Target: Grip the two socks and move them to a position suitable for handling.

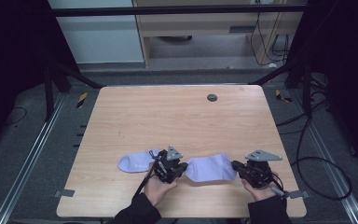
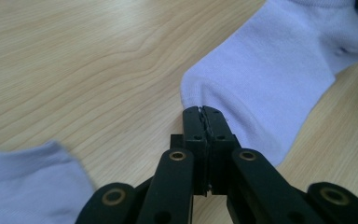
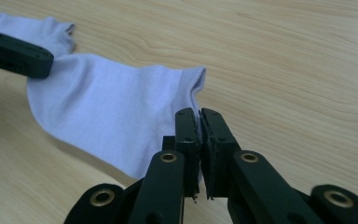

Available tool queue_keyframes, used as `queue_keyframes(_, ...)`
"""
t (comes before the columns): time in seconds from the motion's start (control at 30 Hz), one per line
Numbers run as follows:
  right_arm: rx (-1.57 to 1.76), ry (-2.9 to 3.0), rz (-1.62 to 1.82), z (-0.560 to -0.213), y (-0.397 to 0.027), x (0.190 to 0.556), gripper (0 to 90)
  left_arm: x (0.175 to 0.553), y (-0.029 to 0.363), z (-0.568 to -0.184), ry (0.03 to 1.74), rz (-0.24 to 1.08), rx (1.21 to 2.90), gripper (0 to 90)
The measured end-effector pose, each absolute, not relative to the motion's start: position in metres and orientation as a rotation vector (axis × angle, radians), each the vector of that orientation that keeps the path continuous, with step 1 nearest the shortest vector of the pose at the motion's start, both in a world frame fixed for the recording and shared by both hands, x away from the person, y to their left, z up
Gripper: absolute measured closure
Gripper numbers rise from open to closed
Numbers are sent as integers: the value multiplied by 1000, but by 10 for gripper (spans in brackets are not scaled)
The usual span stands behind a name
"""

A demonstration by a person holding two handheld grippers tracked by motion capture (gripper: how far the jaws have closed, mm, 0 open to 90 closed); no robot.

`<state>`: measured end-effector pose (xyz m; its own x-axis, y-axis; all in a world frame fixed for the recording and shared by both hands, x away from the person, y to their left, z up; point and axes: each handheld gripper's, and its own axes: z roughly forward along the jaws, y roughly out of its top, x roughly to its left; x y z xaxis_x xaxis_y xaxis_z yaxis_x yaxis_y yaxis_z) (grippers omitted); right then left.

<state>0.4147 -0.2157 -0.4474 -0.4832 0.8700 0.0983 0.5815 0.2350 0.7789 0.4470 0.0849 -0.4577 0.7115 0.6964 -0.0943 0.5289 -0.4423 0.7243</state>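
Now both tools, left tool (image 1: pixel 182 169) and right tool (image 1: pixel 235 165), clamp the sock (image 1: pixel 212 167) ends; next, lift toward nine o'clock sock (image 1: pixel 137 162).

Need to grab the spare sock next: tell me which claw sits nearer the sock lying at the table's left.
Left. The left claw grips the other sock right beside the left-lying sock; the right claw holds that other sock's far end, farther away.

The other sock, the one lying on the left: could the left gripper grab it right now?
Probably not yet. The left gripper is shut on the right sock, so it would have to let go first. The left sock lies close beside it, with nothing on it.
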Motion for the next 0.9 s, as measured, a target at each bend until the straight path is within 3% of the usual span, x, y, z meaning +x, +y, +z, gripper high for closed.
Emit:
queue_keyframes(0.47, 1281, 2278, 1154, -456, -160, 411, 863, 431, 148, -464, 992, 297, 2167, 886)
queue_keyframes(0.9, 1259, 2384, 1082, -478, -130, 408, 860, 425, 162, -486, 1034, 273, 2229, 883)
